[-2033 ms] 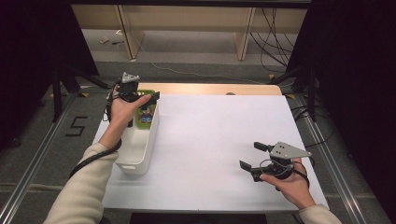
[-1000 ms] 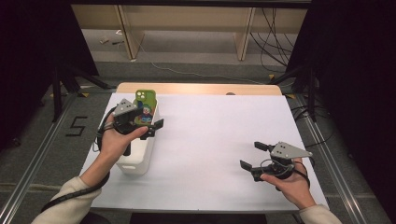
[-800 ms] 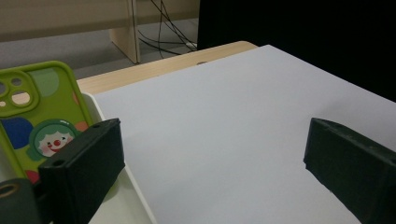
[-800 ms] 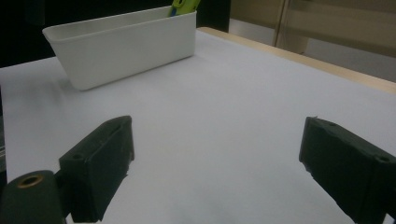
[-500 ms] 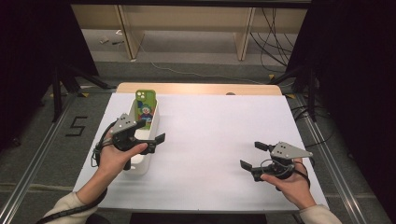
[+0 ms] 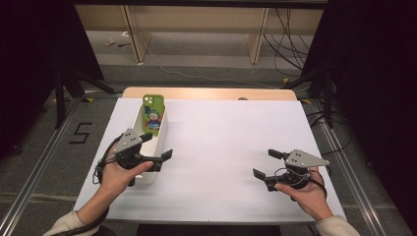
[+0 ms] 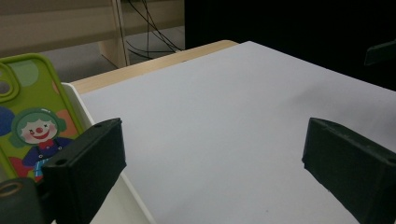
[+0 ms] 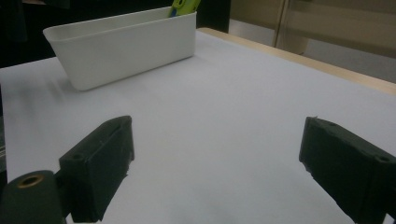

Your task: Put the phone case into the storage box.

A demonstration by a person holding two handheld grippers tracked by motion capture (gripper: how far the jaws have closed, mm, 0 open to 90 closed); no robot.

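Observation:
A green phone case (image 6: 153,115) with a cartoon clown stands leaning in the far end of a white bin (image 6: 161,137) at the table's left. My left gripper (image 6: 157,145) hovers over the bin's near end, pointing right. Its jaws have just closed a little but stand open with nothing between them. The left gripper view has the clown case (image 7: 32,126) and bin rim (image 7: 130,196) behind the left jaw of my left gripper (image 7: 212,140). My right gripper (image 6: 265,163) rests open and empty at the near right. From my right gripper (image 8: 215,149) the bin (image 8: 126,46) lies far ahead.
A white sheet (image 6: 221,137) covers the table, with a strip of bare wood (image 6: 206,93) along the far edge. Cables and wooden legs lie on the floor beyond. Metal rails run along both sides of the table.
My left hand has drawn back from the bin's far end toward the near edge, leaving the phone case standing in the bin. The right hand has stayed put.

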